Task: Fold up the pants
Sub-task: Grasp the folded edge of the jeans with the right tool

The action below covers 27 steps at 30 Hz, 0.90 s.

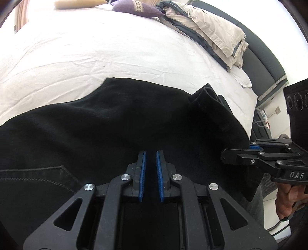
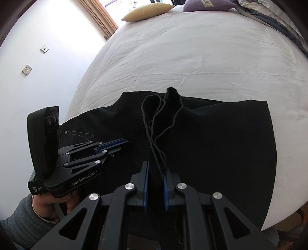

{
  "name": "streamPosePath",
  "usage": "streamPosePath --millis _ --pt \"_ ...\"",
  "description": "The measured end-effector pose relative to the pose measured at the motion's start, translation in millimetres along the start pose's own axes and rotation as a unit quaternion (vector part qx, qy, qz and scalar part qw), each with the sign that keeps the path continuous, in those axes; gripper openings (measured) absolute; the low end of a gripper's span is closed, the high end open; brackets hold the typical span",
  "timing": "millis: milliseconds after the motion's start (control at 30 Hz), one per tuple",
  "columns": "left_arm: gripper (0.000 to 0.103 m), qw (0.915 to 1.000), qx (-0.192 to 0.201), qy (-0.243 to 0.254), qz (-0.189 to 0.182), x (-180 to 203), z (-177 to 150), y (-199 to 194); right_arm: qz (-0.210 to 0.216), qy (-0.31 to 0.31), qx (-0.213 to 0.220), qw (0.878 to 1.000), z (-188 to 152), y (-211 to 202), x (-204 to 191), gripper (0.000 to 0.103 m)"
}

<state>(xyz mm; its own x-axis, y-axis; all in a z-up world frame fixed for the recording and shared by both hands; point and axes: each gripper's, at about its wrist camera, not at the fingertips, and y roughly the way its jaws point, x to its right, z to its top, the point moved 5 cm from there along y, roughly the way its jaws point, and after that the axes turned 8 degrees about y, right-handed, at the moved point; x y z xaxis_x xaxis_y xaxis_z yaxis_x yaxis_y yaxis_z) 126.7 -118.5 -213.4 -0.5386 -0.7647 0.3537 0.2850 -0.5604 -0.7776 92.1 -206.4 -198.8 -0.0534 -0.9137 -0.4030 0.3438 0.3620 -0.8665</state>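
Observation:
Black pants point(image 1: 115, 125) lie spread across the near part of the white bed point(image 1: 96, 48), a back pocket showing at the lower left. My left gripper point(image 1: 151, 153) is shut on the pants' cloth near the waist; from the right wrist view it point(image 2: 129, 144) sits beside a riveted pocket. The bunched leg hems point(image 2: 154, 119) with grey stitching run up over the pants point(image 2: 221, 144) into my right gripper point(image 2: 156, 169), which is shut on them. From the left wrist view the right gripper point(image 1: 250, 149) comes in from the right edge.
A beige and grey blanket point(image 1: 211, 32) is piled along the far right of the bed by a dark headboard point(image 1: 259, 57). A purple cushion point(image 1: 134, 8) and a yellow pillow point(image 2: 146, 11) lie at the far end. A wall with sockets point(image 2: 27, 69) is at left.

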Motion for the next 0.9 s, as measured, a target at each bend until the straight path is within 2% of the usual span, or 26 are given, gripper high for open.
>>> streamPosePath --millis 100,233,533,900 --pt "0.011 0.9992 0.018 -0.034 0.006 -17.3 -9.3 -24.4 0.002 -0.006 -0.007 1.0 -0.5 8.4 -13.9 0.014" --pt "0.011 0.9984 0.024 -0.048 0.018 -32.4 -17.5 -45.2 -0.004 -0.004 -0.02 1.0 -2.0 26.4 -27.2 0.014" --pt "0.011 0.9978 0.02 -0.059 0.024 -42.5 -21.7 -44.2 -0.024 0.003 -0.036 0.999 -7.0 48.3 -44.6 0.014" --pt "0.011 0.9963 0.036 -0.072 0.029 -60.5 -34.1 -59.1 -0.034 0.007 -0.054 0.998 -16.5 70.1 -73.4 0.015"
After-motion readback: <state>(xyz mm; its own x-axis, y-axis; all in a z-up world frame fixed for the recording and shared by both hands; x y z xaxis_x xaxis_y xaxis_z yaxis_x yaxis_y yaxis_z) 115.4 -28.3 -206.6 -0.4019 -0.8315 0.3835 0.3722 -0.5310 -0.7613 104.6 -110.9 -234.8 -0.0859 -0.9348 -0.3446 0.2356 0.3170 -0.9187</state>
